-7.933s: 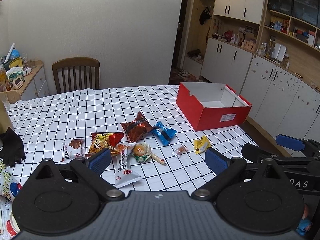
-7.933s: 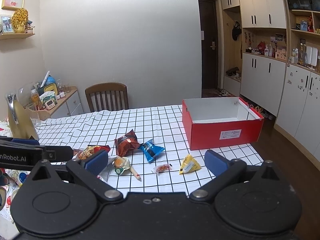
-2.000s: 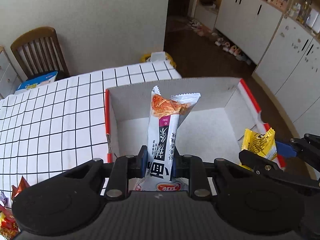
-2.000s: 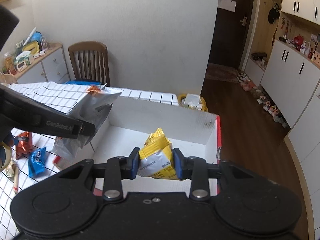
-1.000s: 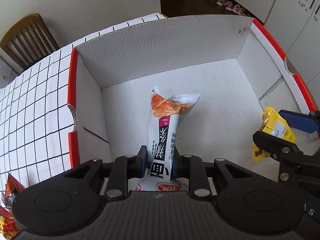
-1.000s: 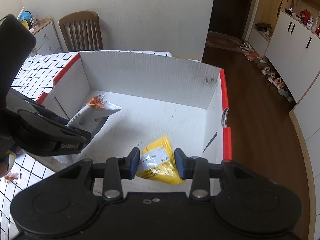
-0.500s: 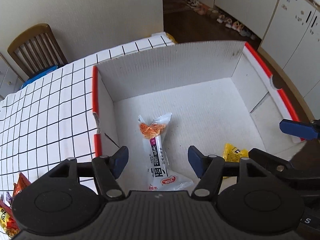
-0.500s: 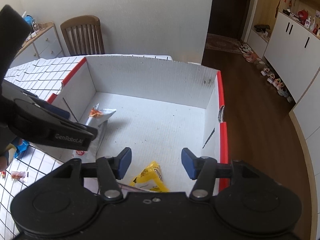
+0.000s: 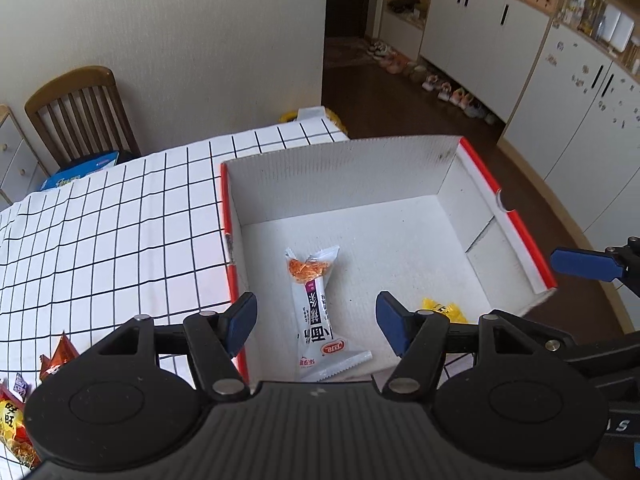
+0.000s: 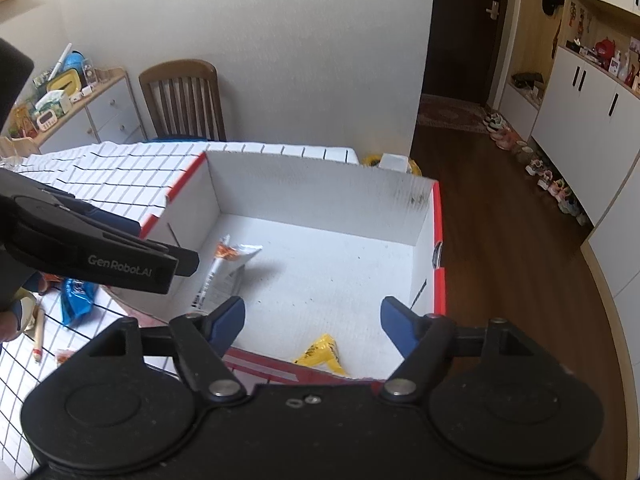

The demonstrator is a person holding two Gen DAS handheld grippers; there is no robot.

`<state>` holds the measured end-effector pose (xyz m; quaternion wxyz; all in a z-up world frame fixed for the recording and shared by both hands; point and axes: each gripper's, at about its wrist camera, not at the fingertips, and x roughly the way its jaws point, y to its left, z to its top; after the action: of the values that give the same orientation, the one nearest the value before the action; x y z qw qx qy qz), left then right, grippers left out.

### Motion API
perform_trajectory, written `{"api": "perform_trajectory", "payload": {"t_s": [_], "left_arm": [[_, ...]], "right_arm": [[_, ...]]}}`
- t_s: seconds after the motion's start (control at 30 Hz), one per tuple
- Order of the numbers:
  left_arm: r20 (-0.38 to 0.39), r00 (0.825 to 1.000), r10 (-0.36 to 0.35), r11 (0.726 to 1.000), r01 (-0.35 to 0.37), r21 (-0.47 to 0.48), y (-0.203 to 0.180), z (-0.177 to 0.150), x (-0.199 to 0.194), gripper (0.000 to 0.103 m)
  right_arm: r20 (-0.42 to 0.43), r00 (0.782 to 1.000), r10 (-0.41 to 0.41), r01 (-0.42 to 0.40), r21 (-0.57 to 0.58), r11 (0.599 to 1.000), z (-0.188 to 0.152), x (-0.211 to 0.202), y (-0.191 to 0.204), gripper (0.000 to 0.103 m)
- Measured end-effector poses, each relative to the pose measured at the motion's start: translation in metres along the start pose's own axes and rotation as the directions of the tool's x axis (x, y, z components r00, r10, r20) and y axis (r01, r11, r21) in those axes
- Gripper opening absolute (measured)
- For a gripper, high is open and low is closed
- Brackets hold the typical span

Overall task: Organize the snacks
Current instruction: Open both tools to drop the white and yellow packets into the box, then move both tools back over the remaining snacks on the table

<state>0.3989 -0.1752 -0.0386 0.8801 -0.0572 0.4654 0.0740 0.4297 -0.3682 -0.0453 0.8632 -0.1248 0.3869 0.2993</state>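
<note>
We see box (image 9: 424,168) open on top, floor mostly bare | white pack (image 9: 316,308) left, yellow pack (image 10: 322,354) near wall | four walls ring it | table (image 9: 120,220) left bare.

Red box (image 9: 508,216), white inside; yellow packet (image 10: 322,354); black-gridded white cloth (image 9: 100,220).

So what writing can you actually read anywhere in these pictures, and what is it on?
"GenRobot.AI": on the side of the left tool, seen from the right wrist.
"S": a lone letter on the right tool, the rest cut off.
White snack packet in the red box: large characters and a red logo, not legible.
Yellow packet: print too small.
</note>
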Motion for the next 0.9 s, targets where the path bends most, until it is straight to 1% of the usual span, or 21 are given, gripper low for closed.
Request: {"api": "perform_trajectory", "payload": {"t_s": [0.03,0.13,0.33,0.43,0.5,0.57,0.6,0.8,0.9], "left_arm": [[0.007,1.0,-0.004,1.0,0.004,0.0,0.002,-0.002,-0.004,0.065],[0.036,0.999,-0.003,1.0,0.003,0.005,0.008,-0.008,-0.018,0.065],[0.097,0.995,-0.034,0.999,0.034,0.003,0.025,-0.023,-0.048,0.065],[0.125,0.991,-0.039,0.999,0.038,0.012,0.032,-0.033,-0.063,0.065],[0.135,0.99,-0.049,0.999,0.047,0.018,0.037,-0.039,-0.072,0.065],[0.14,0.988,-0.067,0.998,0.064,0.021,0.044,-0.046,-0.079,0.066],[0.142,0.987,-0.077,0.997,0.075,0.019,0.049,-0.05,-0.084,0.069],[0.174,0.979,-0.106,0.994,0.106,0.007,0.076,-0.073,-0.106,0.07],[0.188,0.976,-0.105,0.994,0.106,0.008,0.089,-0.085,-0.115,0.074]], "right_arm": [[0.005,1.0,0.003,-0.003,0.003,1.0,0.0,-0.003,0.001,0.077],[0.02,1.0,0.015,-0.015,0.018,1.0,0.0,-0.014,0.004,0.083],[0.054,0.998,0.024,-0.027,0.04,0.999,0.0,-0.033,0.012,0.088],[0.081,0.996,0.038,-0.044,0.064,0.997,0.0,-0.044,0.018,0.089],[0.101,0.994,0.048,-0.056,0.08,0.995,0.0,-0.052,0.023,0.092],[0.124,0.991,0.056,-0.068,0.093,0.993,-0.001,-0.059,0.028,0.099],[0.137,0.989,0.057,-0.071,0.095,0.993,-0.001,-0.062,0.032,0.099],[0.184,0.98,0.082,-0.1,0.093,0.991,-0.005,-0.08,0.059,0.102],[0.2,0.975,0.099,-0.12,0.095,0.988,-0.008,-0.087,0.074,0.103]]}}
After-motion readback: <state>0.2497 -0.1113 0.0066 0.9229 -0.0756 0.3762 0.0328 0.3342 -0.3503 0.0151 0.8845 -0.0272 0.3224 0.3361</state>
